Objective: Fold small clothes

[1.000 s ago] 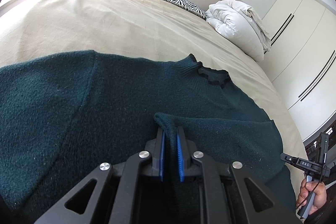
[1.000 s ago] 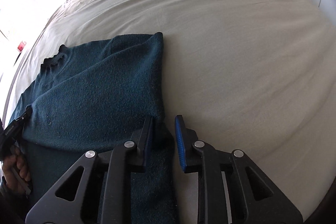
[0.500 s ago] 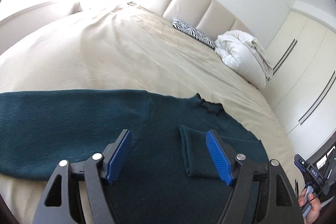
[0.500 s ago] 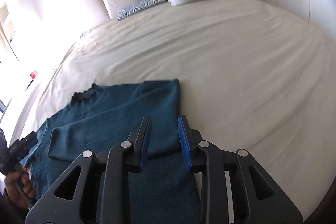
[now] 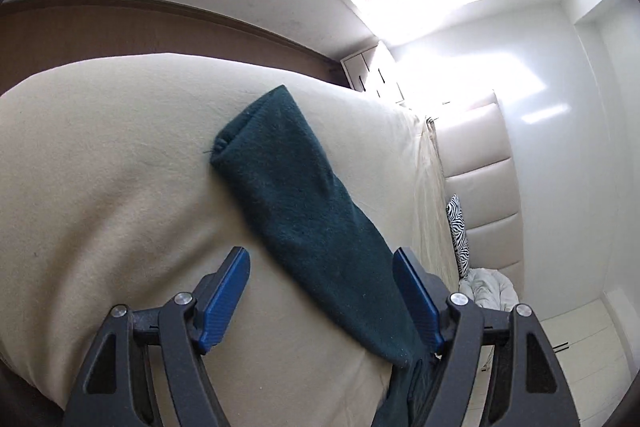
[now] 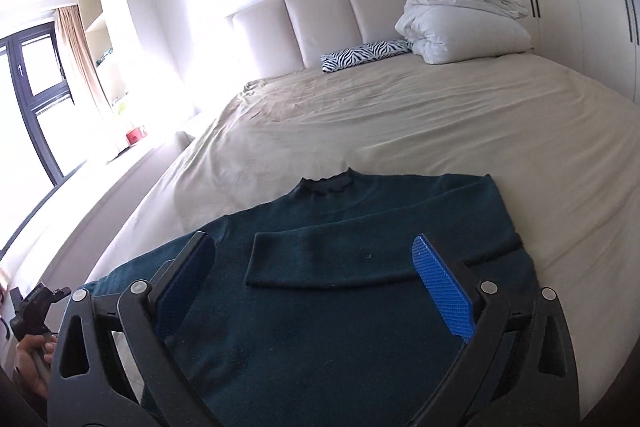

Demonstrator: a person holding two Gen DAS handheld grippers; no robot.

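Sweater (image 6: 360, 291) lies flat at the bed's (image 6: 460, 115) near edge, one sleeve now folded across its chest. You've released it: right gripper (image 6: 316, 283) opening wide, empty; left gripper (image 5: 322, 297) open, empty, now over the outstretched sleeve (image 5: 296, 203). That fold comes next.

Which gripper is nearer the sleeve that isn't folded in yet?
Left. The left gripper hangs open right over the outstretched sleeve, which runs between its fingers. The right gripper, its jaws opening, is over the sweater body and the folded sleeve.
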